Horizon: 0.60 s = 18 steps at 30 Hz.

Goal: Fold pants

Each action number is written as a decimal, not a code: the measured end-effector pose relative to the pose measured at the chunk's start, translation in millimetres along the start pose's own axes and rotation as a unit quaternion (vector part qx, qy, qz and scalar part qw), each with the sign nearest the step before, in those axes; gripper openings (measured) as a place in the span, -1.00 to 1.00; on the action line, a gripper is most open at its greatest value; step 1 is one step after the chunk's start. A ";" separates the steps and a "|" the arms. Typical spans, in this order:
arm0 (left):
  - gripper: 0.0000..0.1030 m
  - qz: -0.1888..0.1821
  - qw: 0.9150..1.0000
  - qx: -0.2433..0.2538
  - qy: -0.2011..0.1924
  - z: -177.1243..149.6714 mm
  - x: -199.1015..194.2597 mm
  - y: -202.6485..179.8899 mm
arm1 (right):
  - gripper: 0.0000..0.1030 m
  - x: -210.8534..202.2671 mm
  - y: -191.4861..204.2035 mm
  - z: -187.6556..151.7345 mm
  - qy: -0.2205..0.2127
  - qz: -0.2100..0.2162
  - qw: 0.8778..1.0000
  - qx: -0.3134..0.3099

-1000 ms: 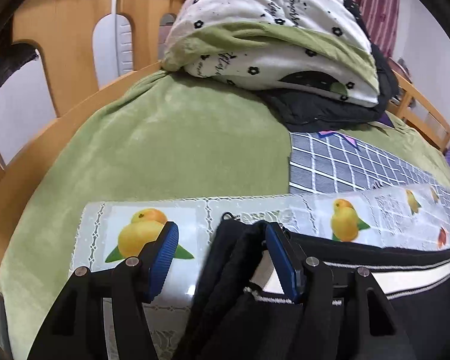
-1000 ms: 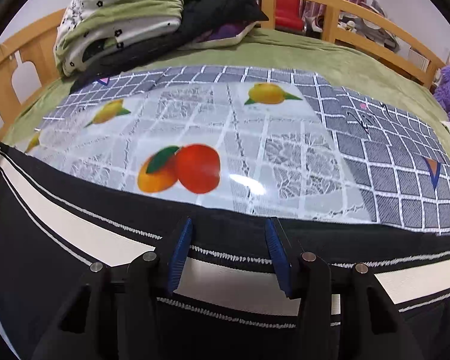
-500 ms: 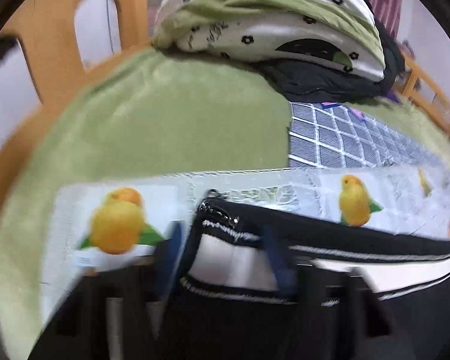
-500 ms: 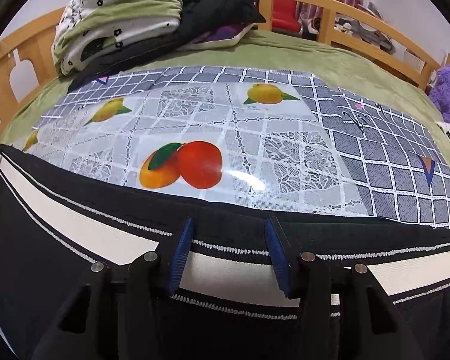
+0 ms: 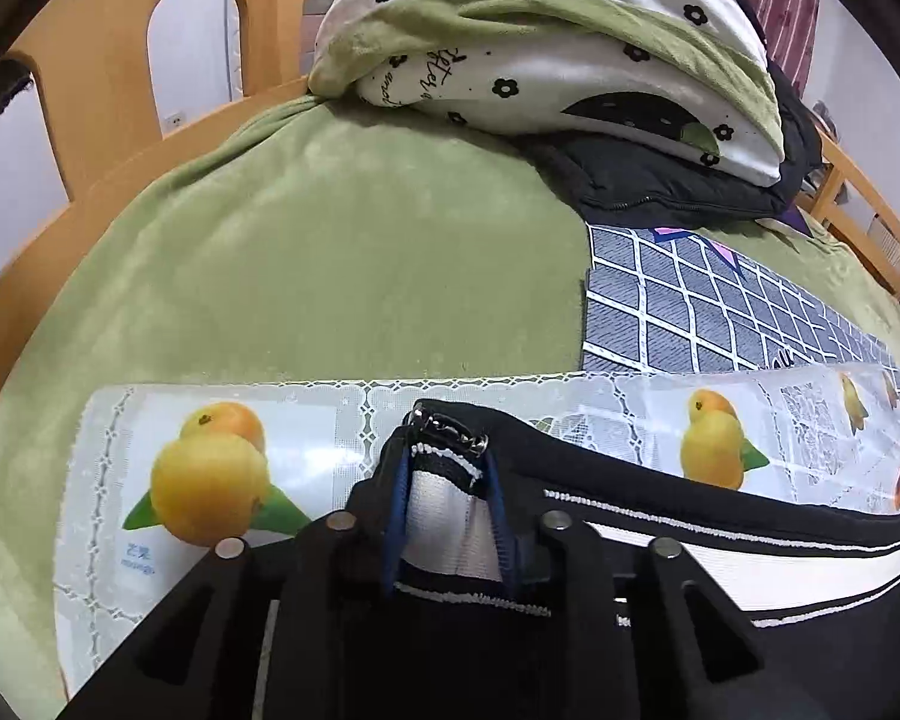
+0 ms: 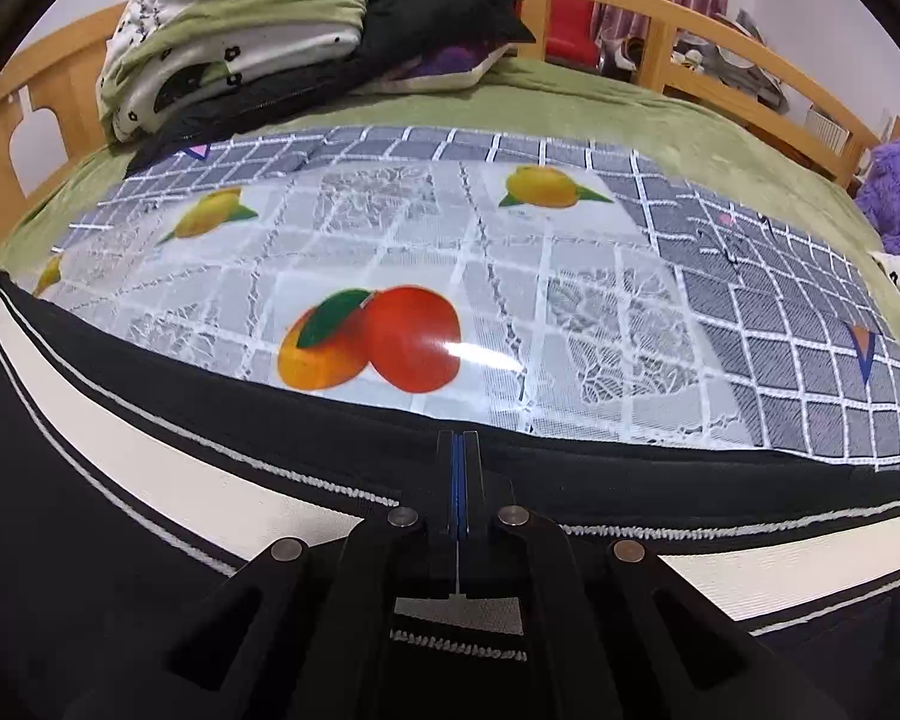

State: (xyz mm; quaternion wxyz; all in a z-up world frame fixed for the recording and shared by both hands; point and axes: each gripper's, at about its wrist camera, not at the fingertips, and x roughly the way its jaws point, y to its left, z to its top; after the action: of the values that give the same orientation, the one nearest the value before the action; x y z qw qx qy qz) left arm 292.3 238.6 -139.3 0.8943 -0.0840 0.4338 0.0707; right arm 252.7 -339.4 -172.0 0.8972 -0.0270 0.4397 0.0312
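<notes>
Black pants (image 5: 720, 618) with a white side stripe lie across the near edge of a fruit-print plastic sheet (image 5: 210, 420) on the bed. My left gripper (image 5: 447, 516) is shut on the pants' end, with the bunched white stripe and a metal zipper end between its blue pads. In the right wrist view the pants (image 6: 120, 510) stretch across the bottom. My right gripper (image 6: 458, 489) is shut on the pants' far edge, its blue pads pressed together with the black cloth pinched between them.
A green blanket (image 5: 330, 252) covers the bed. A folded floral quilt (image 5: 570, 42) sits on a black jacket (image 5: 690, 180) at the back. A grey checked mat (image 6: 780, 312) lies under the sheet. A wooden bed rail (image 6: 720, 54) runs behind, with a purple plush (image 6: 894, 198) at right.
Both grippers have closed: the left moved onto the pants' end and clamped the stripe, and the right went from open jaws to pads pressed together on the pants' edge.
</notes>
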 end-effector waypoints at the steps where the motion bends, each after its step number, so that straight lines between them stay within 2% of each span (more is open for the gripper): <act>1: -0.44 0.005 1.000 0.003 -0.003 0.0 -5.8 -1.1 | -0.96 -7.8 -2.4 0.0 -0.002 0.003 1.000 0.005; 3: -0.24 0.023 0.999 0.015 -0.022 -1.8 -25.5 -7.9 | -0.85 -16.8 -4.6 -1.5 -0.009 0.004 1.000 0.008; 4: -0.16 0.021 0.999 0.020 -0.032 -3.2 -33.3 -11.1 | -0.71 -23.8 -6.3 -3.7 -0.016 0.003 1.000 0.010; 5: -0.01 0.010 0.998 0.030 -0.049 -6.7 -44.3 -18.1 | -0.50 -35.0 -11.1 -10.7 -0.029 0.001 0.999 0.016; 6: 0.06 -0.001 0.998 0.037 -0.056 -8.6 -50.2 -24.3 | -0.41 -36.5 -15.6 -16.1 -0.030 -0.002 0.999 0.025; 7: 0.06 -0.015 0.997 0.043 -0.060 -10.7 -54.6 -31.8 | -0.37 -35.2 -19.3 -19.9 -0.029 -0.003 0.999 0.033; 9: 0.06 -0.067 0.995 0.057 -0.052 -15.7 -57.3 -58.5 | -0.37 -20.3 -28.2 -25.5 -0.008 -0.011 0.998 0.057; 10: 0.06 -0.099 0.992 0.064 -0.042 -19.5 -54.3 -76.5 | -0.37 -20.3 -28.2 -25.5 -0.008 -0.011 0.998 0.057; 11: 0.06 -0.117 0.990 0.070 -0.033 -22.3 -50.1 -88.9 | -0.37 -10.5 -31.5 -27.1 0.007 -0.015 0.998 0.065; 13: 0.06 -0.150 0.984 0.095 -0.003 -31.8 -34.2 -126.4 | -0.37 -5.7 -31.8 -25.5 0.002 -0.021 0.998 0.064; 14: 0.06 -0.154 0.982 0.107 0.007 -37.4 -27.1 -141.5 | -0.37 -5.5 -30.8 -22.8 -0.001 -0.026 0.998 0.058; 15: 0.06 -0.142 0.983 0.119 0.015 -44.0 -15.0 -157.2 | -0.37 -1.3 -30.8 -20.6 0.002 -0.031 0.998 0.055; 17: 0.05 -0.094 0.988 0.119 0.027 -51.4 5.1 -170.8 | -0.35 0.6 -29.3 -19.0 0.002 -0.038 0.998 0.047; 18: 0.06 -0.088 0.990 0.111 0.025 -50.0 9.6 -172.3 | -0.34 0.6 -29.3 -19.0 0.002 -0.038 0.998 0.047</act>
State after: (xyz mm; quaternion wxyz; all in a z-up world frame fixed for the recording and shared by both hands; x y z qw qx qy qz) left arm 294.3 60.4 -162.0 0.8896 -0.0234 0.4523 -0.0588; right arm 240.5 -370.0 -183.4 0.8971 -0.0016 0.4411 -0.0240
